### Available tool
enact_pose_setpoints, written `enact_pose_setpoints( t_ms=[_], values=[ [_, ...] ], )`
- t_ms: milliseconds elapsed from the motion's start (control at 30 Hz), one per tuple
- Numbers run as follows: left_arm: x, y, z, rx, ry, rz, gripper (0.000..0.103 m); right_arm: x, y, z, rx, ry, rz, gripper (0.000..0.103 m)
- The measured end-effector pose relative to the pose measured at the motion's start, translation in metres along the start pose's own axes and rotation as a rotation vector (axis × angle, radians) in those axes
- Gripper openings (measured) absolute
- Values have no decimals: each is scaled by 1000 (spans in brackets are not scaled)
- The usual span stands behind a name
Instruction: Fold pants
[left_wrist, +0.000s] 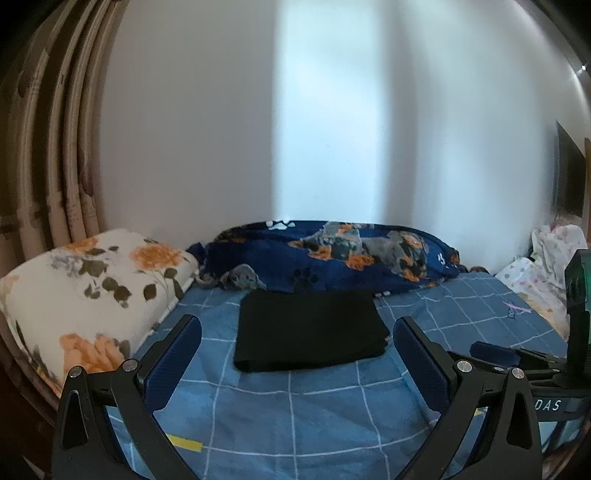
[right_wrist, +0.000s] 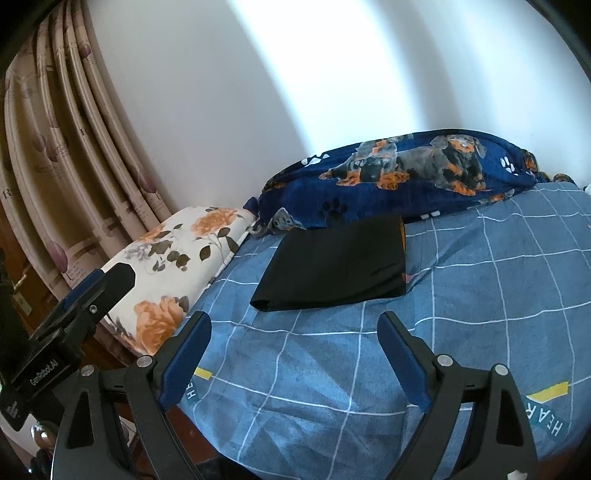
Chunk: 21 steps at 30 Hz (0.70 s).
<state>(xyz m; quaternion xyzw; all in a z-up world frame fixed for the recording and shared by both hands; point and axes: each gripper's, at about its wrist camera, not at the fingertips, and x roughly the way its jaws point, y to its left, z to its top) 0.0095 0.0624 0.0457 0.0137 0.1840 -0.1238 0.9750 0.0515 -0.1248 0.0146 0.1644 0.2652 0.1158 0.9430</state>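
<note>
The folded black pants (left_wrist: 308, 330) are laid on the bed (left_wrist: 295, 413); left gripper (left_wrist: 295, 354) and right gripper (right_wrist: 295, 347) fingers are held apart, empty

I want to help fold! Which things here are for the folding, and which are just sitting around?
For the job: black pants, already folded flat on the blue bedsheet; left gripper and right gripper, both open.

Just lying about: flowery pillow, dog blanket, curtain.
</note>
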Motion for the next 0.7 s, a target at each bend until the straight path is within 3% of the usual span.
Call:
enact_pose_setpoints(
  t_ms=[367,700],
  values=[
    [8,0,-9,-14,32,22,103,3,0,-2,1,8,-1,90],
    [11,1,-11,-22,19,102,103,6,-1,-5,6,16,-1,92]
  ],
)
